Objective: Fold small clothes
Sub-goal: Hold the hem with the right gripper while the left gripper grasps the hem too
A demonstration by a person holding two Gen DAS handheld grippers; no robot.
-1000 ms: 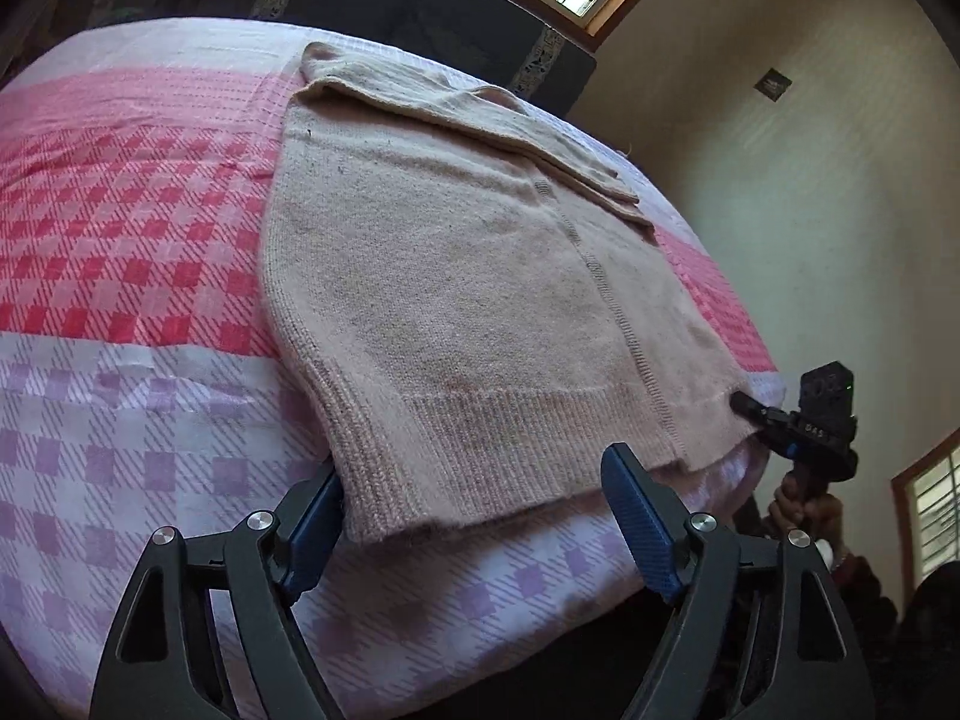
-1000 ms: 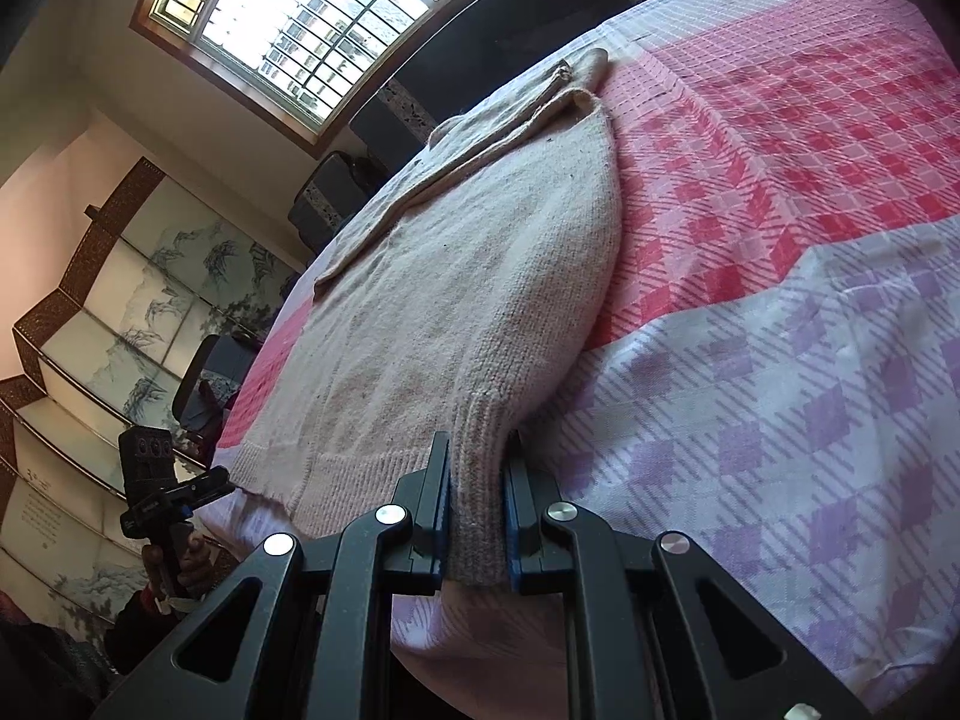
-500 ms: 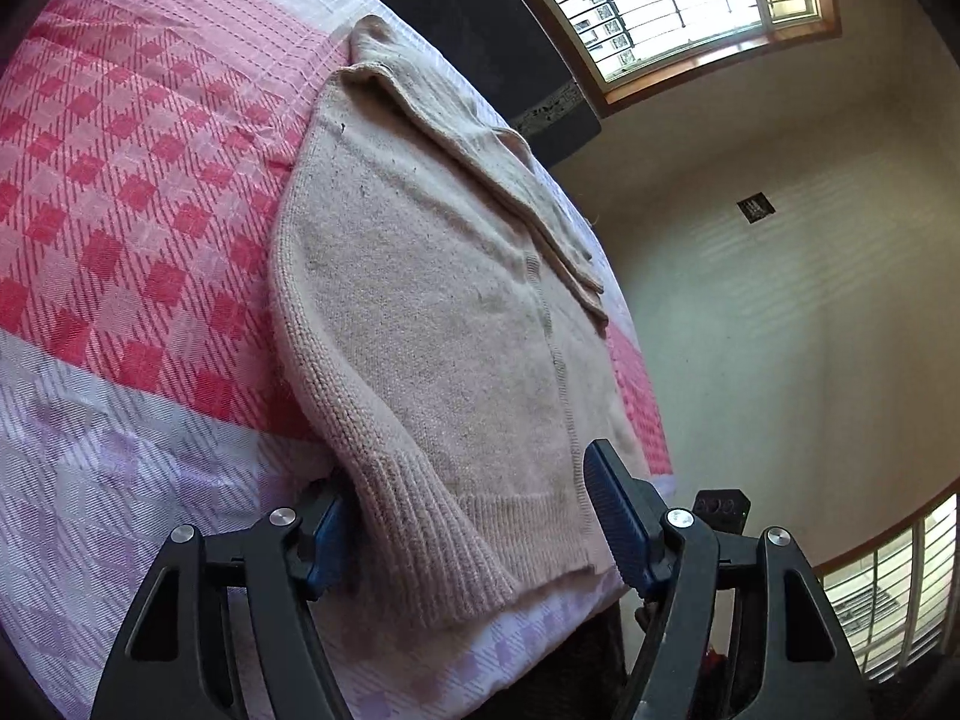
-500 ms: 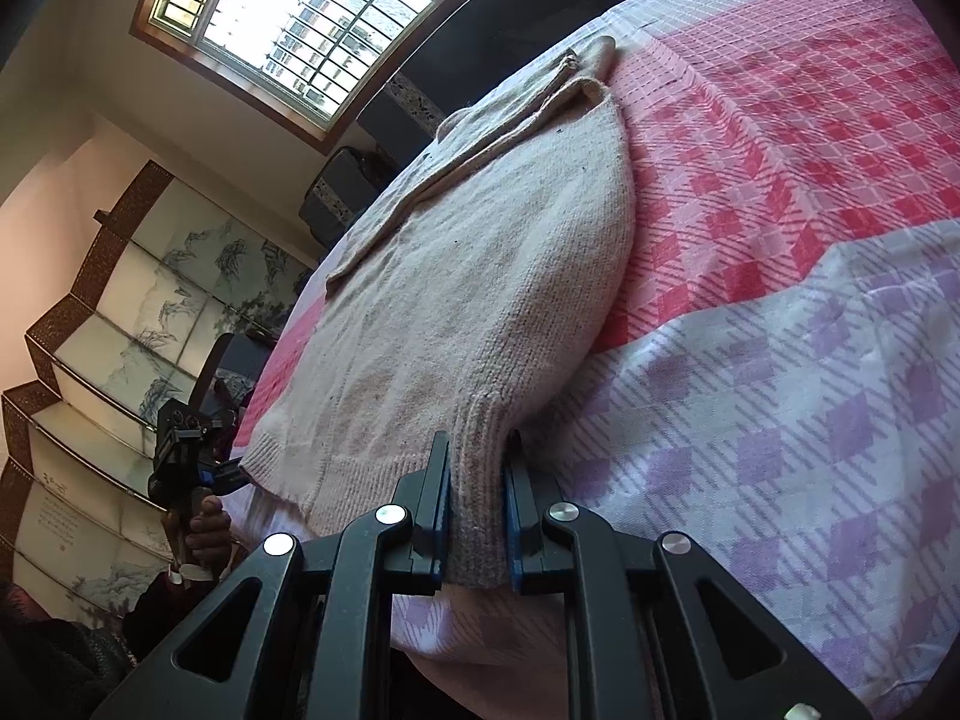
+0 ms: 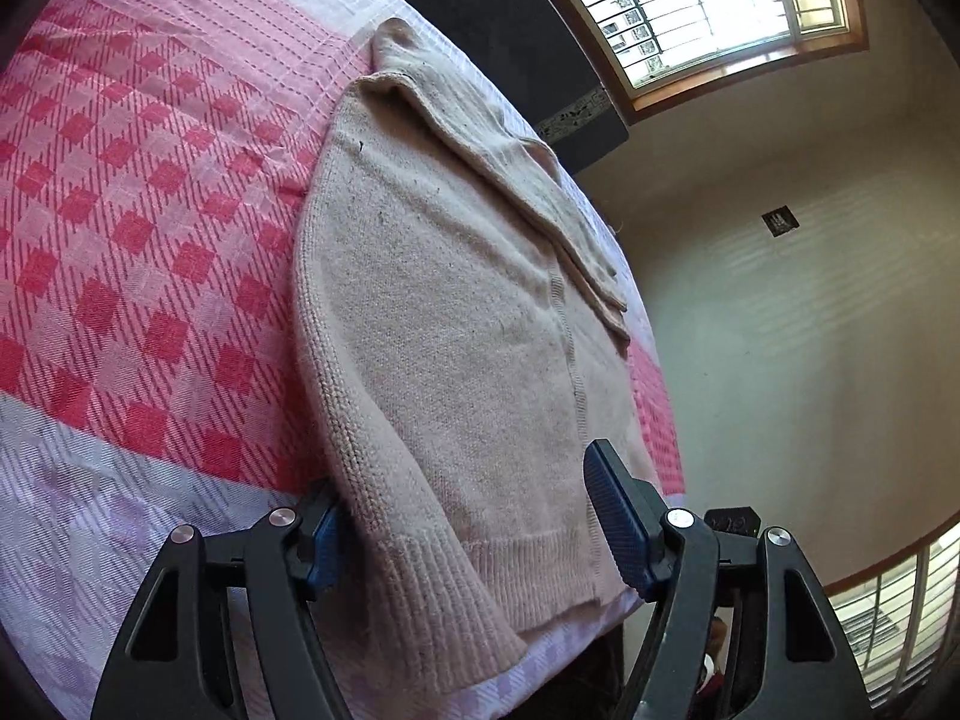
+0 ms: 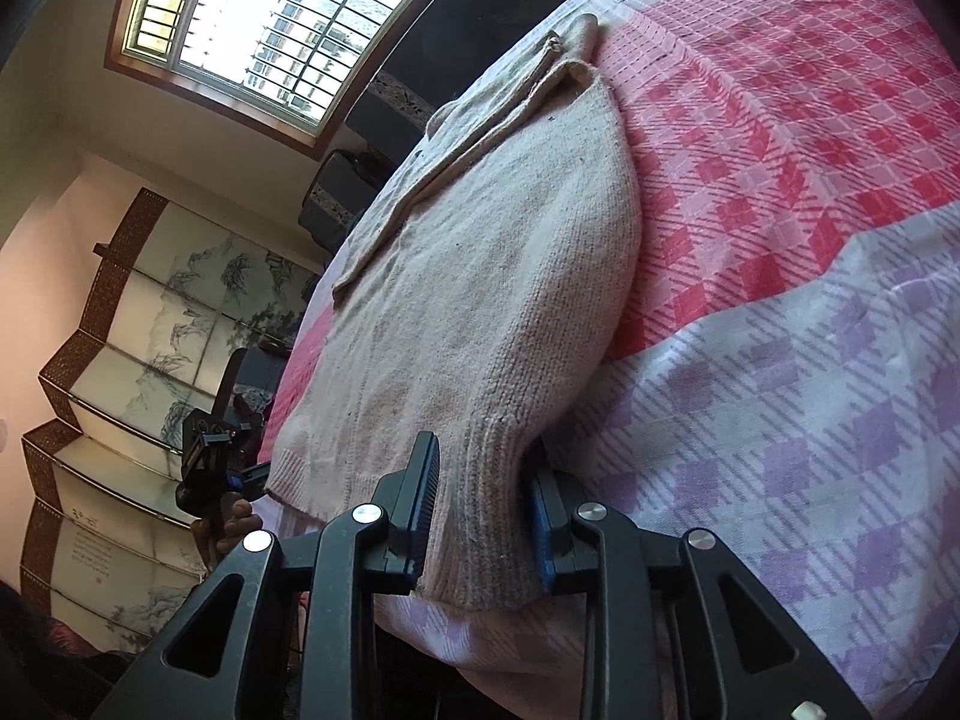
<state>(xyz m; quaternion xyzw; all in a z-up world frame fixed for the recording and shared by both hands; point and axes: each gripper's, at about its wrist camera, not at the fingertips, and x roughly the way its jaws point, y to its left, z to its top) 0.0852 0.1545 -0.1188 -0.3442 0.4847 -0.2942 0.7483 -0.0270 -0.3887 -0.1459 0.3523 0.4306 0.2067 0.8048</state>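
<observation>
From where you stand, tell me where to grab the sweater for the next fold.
Grip the ribbed hem of the sweater, coming in from the near edge of the bed. The hem lies flat at that edge, and the ribbing is thick enough to pinch.

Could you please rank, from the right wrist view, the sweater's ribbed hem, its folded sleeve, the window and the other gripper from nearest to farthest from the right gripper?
Measured from the right gripper:
1. Ribbed hem, between its jaws.
2. Left gripper, lower left, off the bed's edge.
3. Folded sleeve, across the sweater's far end.
4. Window, upper left, beyond the bed.
</observation>
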